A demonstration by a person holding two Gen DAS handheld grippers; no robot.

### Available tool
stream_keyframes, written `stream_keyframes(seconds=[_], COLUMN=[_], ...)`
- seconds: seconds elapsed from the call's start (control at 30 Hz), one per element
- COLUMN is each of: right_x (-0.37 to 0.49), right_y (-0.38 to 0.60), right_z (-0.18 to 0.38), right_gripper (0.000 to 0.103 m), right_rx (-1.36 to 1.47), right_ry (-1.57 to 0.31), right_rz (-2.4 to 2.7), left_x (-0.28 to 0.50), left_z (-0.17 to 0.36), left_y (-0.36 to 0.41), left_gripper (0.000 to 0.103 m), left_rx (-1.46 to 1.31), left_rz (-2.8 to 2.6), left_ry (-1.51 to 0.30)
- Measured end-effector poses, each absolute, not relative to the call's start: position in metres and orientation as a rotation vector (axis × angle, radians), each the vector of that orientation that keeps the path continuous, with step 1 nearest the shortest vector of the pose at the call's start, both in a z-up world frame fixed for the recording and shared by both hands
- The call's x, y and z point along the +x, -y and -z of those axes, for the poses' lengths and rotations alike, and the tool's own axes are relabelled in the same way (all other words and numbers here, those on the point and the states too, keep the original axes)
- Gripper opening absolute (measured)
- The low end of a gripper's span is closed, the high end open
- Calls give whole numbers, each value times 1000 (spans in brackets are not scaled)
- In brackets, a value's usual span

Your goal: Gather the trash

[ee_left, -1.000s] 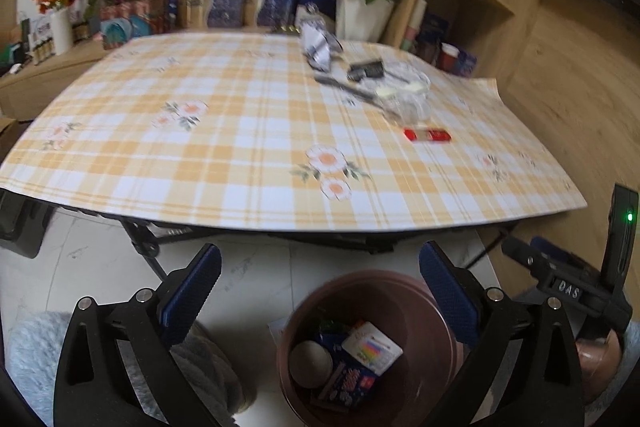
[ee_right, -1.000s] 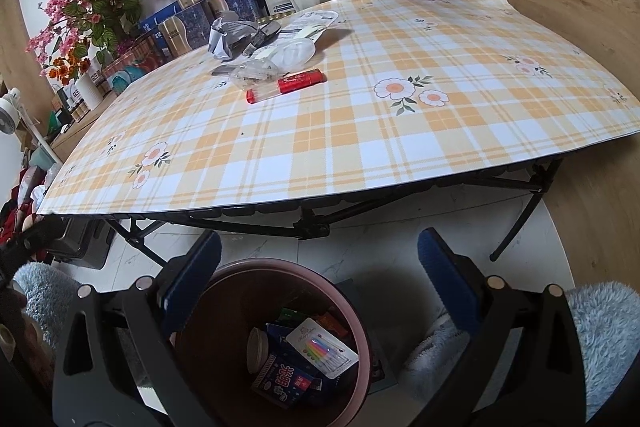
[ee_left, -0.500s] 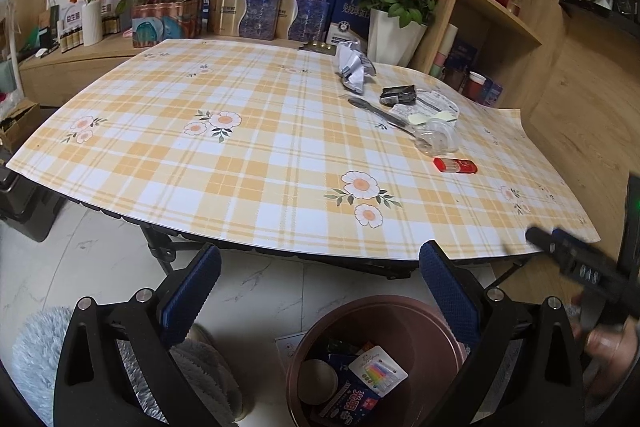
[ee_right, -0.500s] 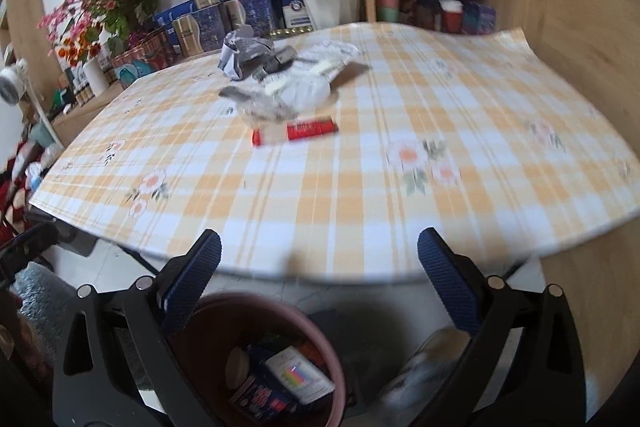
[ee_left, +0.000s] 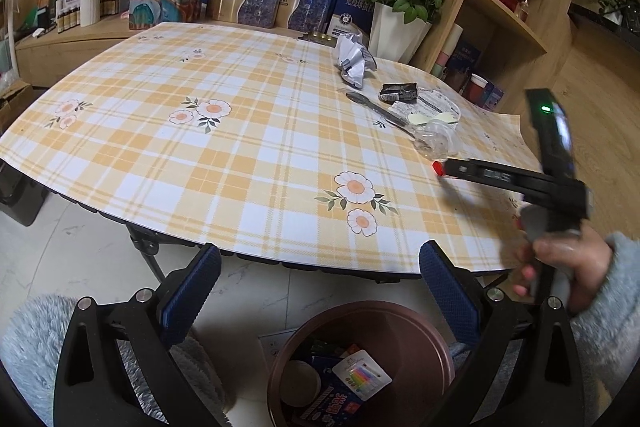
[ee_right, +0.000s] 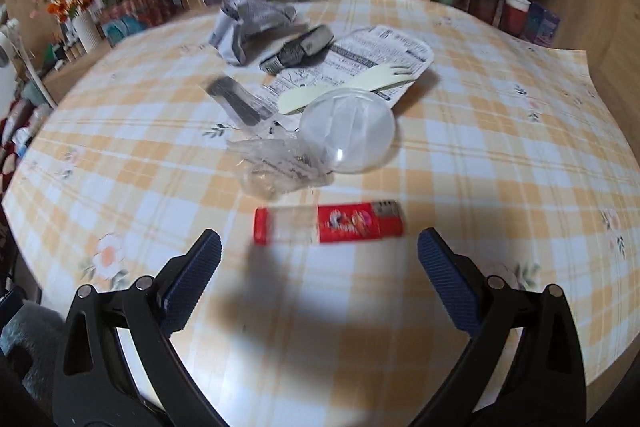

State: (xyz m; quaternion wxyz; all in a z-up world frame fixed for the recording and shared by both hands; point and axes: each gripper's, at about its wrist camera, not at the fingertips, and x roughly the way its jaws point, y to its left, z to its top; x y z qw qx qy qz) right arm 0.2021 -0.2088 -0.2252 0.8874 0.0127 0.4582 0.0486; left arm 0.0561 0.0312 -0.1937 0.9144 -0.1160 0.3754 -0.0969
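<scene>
Red wrapper (ee_right: 328,223) now just ahead of right hand-held gripper (ee_right: 320,255), jaws spread, empty.

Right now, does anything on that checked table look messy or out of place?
Yes. Litter sits clustered at one side: a crumpled grey wrapper, a clear round plastic lid, crinkled clear film and a red rectangular packet lying loose.

Both grippers have black frames with silver screws and dark blue ribbed pads (ee_left: 188,291). The right gripper (ee_left: 560,183) shows a green light; its hand (ee_left: 560,267) wears a fluffy grey sleeve (ee_left: 612,315).
</scene>
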Motion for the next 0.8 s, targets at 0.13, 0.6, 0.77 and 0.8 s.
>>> stream_keyframes(seconds=[0.13,0.6,0.77,0.8], right_x=[219,205,193,191], right_y=[210,212,232,237], right_z=[236,228,209,205], right_gripper=[97,83,83,83], right_rx=[36,23,66,73], right_ry=[-1019,-974,-894,-879], right_rz=[-54,-144,-144,-142], left_x=[58,64,97,108], left_z=[195,198,183,178], left_y=[-31,-36,-39,-35], left_gripper=[97,97,97,97], left_rx=[-244,-279,-375,-385], left_rz=[202,201,319,362], left_ry=[-779,-802,-847,-851])
